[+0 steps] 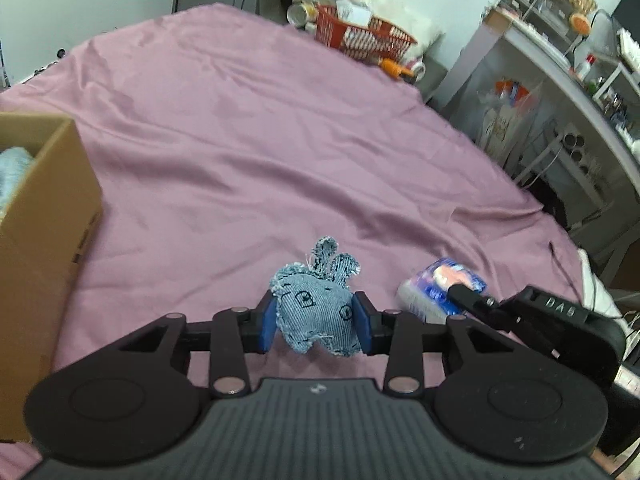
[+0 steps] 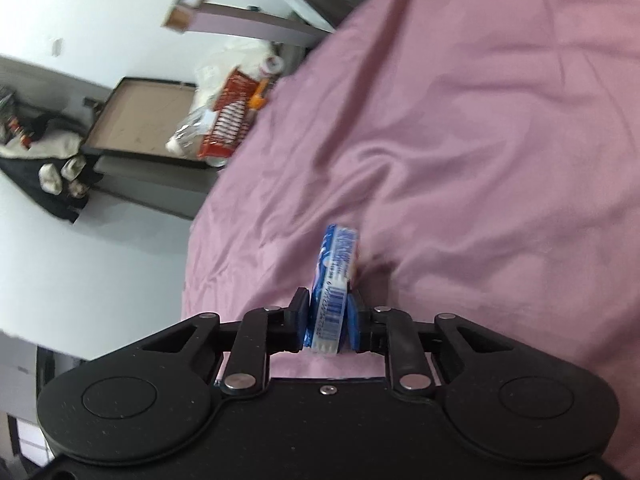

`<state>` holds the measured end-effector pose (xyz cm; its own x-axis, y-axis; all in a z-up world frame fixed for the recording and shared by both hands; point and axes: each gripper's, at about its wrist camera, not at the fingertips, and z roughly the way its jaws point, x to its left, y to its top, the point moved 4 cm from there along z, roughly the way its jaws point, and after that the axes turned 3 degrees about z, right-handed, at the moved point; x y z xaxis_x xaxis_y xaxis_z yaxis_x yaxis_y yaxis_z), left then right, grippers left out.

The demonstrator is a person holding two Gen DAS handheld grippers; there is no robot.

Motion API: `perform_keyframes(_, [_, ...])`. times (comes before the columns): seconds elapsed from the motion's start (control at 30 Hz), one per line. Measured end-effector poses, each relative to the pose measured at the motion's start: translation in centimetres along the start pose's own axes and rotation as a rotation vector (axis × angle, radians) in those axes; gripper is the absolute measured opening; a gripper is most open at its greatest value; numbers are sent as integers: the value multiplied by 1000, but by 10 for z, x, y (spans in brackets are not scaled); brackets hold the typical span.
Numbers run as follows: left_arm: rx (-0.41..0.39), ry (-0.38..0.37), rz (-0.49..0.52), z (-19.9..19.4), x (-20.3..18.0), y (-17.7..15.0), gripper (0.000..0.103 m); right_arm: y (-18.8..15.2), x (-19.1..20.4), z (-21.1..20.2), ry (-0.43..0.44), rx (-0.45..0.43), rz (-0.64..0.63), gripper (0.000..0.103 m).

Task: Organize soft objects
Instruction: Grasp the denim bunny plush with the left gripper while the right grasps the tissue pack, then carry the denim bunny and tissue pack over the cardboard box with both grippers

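- Both grippers are sitting nearest the lenses, each already carrying something soft, which I judge is so that two things can go to the box in one trip.
- Underneath everything, the bed (image 1: 248, 128) is lying spread with a wrinkled pink sheet and serving as the sorting surface, leaving the small items easy to reach from above.
- At the left edge of the left wrist view, the cardboard box (image 1: 44, 216) is standing open-topped on the bed with something pale blue already showing inside, so it is probably acting as the collection place.
- The left gripper (image 1: 316, 322) is angling downward with its jaws clenching the denim bunny (image 1: 316, 300) by the sides of its head, the blue pads denting the fabric while the ears are poking free beyond the pads.
- The right gripper (image 2: 328, 326) is holding its jaws clamped on the blue tissue packet (image 2: 334, 284) edge-on, gripping the barcode end so that most of the pack is sticking out ahead, close above the sheet.
- Across the bed, a red basket (image 1: 360, 32) is sitting among clutter, well apart from the work.
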<state>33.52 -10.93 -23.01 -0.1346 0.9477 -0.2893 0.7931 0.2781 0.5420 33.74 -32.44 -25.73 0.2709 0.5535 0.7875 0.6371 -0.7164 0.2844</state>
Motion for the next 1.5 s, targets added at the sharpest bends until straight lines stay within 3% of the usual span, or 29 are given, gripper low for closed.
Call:
perform_keyframes(0.57, [-122, 1, 35, -81, 10, 7, 38, -32, 40, -63, 23, -59, -85, 19])
perform_keyframes(0.97, [-186, 58, 42, -148, 50, -4, 38, -65, 83, -96, 33, -79, -184, 19])
perform_keyframes(1.5, [-247, 89, -3, -223, 115, 1, 38, -118, 156, -89, 103, -49, -314, 19])
